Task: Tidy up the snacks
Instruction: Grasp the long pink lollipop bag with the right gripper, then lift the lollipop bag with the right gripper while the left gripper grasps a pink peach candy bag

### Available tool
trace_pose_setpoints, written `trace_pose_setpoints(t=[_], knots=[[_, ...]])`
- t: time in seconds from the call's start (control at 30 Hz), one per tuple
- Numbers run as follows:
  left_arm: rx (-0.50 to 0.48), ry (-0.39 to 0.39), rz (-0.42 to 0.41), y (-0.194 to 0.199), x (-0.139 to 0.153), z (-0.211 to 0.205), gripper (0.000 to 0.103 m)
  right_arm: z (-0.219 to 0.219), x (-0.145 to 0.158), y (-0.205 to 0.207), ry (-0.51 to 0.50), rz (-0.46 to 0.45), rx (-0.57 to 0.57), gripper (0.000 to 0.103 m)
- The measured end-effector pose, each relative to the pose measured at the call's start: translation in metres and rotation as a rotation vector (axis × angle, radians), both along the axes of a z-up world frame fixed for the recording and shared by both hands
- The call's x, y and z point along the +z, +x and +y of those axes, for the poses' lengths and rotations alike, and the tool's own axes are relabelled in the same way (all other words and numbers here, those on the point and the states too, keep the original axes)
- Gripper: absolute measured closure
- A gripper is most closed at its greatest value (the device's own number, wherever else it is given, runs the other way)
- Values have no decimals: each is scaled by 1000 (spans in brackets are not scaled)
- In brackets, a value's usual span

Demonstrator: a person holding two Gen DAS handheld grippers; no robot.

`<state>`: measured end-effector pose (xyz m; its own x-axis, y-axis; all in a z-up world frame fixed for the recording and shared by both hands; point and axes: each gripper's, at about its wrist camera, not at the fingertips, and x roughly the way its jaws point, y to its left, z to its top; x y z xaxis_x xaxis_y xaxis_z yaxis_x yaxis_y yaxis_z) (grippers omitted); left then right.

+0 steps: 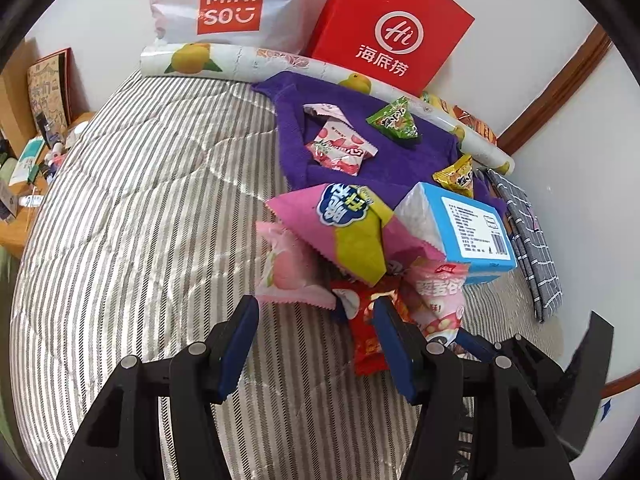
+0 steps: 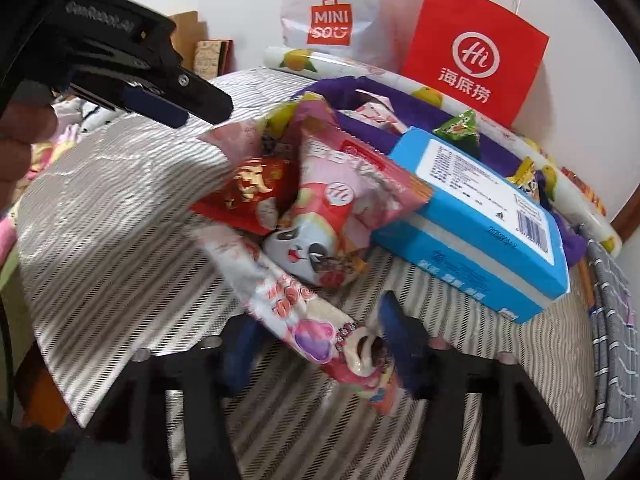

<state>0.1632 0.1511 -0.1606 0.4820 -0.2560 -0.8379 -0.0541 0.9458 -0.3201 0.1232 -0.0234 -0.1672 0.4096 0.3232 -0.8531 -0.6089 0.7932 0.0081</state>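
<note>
Snacks (image 1: 352, 236) lie heaped on a bed's striped quilt (image 1: 140, 200), just past both gripper tips. In the left wrist view the heap sits at about 1 o'clock. A pink-and-yellow packet tops it, leaning against a blue box (image 1: 472, 228) at 3 o'clock of it. A pale pink peach packet (image 1: 288, 272) lies at 8 o'clock of the heap and a red packet (image 1: 368, 344) at 6 o'clock. Beyond, at 12 o'clock, a purple cloth (image 1: 400, 160) carries a strawberry packet (image 1: 340, 152) and a green packet (image 1: 394, 120). A red paper bag (image 1: 392, 28) and a white shopping bag (image 1: 228, 4) stand against the wall behind.

The left gripper (image 1: 316, 344) has its jaws apart over bare quilt, with nothing between them; its right finger stands just beside the red packet.

The right gripper (image 2: 320, 344) is blurred. A long pink packet (image 2: 296, 304) runs between its fingers, but I cannot tell whether the pads press on it.
</note>
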Motion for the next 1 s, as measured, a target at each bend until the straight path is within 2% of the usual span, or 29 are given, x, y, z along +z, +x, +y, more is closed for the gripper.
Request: trace_pose_setpoints(t=[0.1, 0.3, 0.53, 0.73, 0.87, 1.0], knots=[[3, 2, 4, -3, -1, 2, 46, -5, 8, -7, 34, -16, 0, 63], [0, 6, -3, -5, 3, -2, 46, -31, 27, -16, 149, 47, -49, 71], [-2, 10, 8, -4, -3, -7, 46, -76, 37, -5, 175, 89, -228, 72], [2, -9, -2, 0, -8, -6, 46, -105, 22, 12, 164, 135, -350, 72], [21, 23, 6, 7, -10, 0, 46, -109, 10, 20, 173, 160, -367, 71], [28, 67, 10, 16, -14, 2, 46, -106, 2, 29, 164, 136, -369, 71]])
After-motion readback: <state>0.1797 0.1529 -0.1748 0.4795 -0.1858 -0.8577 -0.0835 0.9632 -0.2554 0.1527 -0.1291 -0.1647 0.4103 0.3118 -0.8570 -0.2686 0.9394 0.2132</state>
